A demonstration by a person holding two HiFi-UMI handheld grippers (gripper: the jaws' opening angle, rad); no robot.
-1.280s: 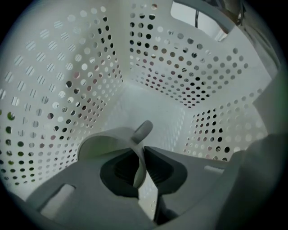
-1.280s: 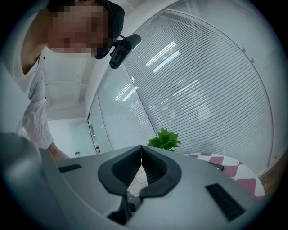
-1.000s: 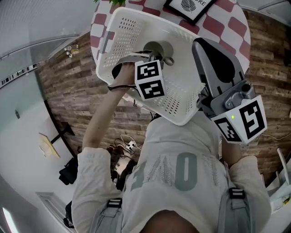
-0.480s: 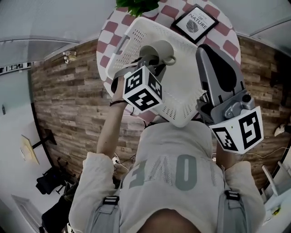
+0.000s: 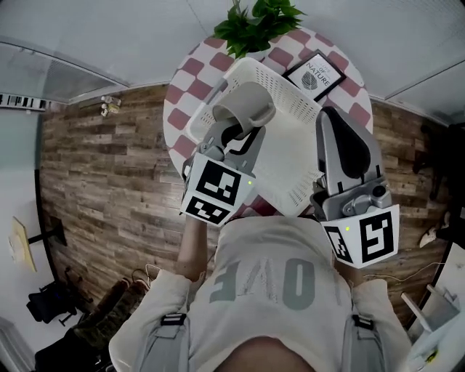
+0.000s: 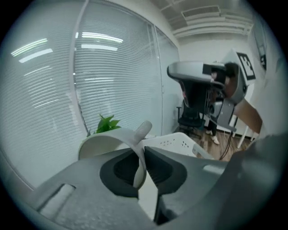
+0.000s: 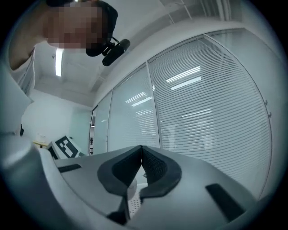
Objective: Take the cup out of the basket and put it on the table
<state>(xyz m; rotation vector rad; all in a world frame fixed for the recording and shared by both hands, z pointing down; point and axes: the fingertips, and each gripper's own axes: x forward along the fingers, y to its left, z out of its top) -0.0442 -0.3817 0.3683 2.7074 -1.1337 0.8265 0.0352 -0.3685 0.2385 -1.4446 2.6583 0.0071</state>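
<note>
The grey-white cup (image 5: 243,109) hangs above the left rim of the white perforated basket (image 5: 294,156), lifted out of it. My left gripper (image 5: 236,138) is shut on the cup's wall. In the left gripper view that wall (image 6: 103,139) runs between the jaws, with the handle (image 6: 144,129) sticking up behind. My right gripper (image 5: 333,120) lies over the basket's right edge, jaws closed. A strip of perforated basket wall (image 7: 132,204) shows low between them. The basket rests partly on the round checkered table (image 5: 190,91) and overhangs its near edge.
A potted green plant (image 5: 258,22) stands at the table's far side, and a framed picture (image 5: 314,73) lies at its far right. Wood-plank floor (image 5: 109,182) surrounds the table. Window blinds (image 6: 112,67) rise behind the plant (image 6: 107,123).
The left gripper has raised the cup from inside the basket to above its left rim. The basket was tilted and now sits flatter on the table. The right gripper stays on its edge.
</note>
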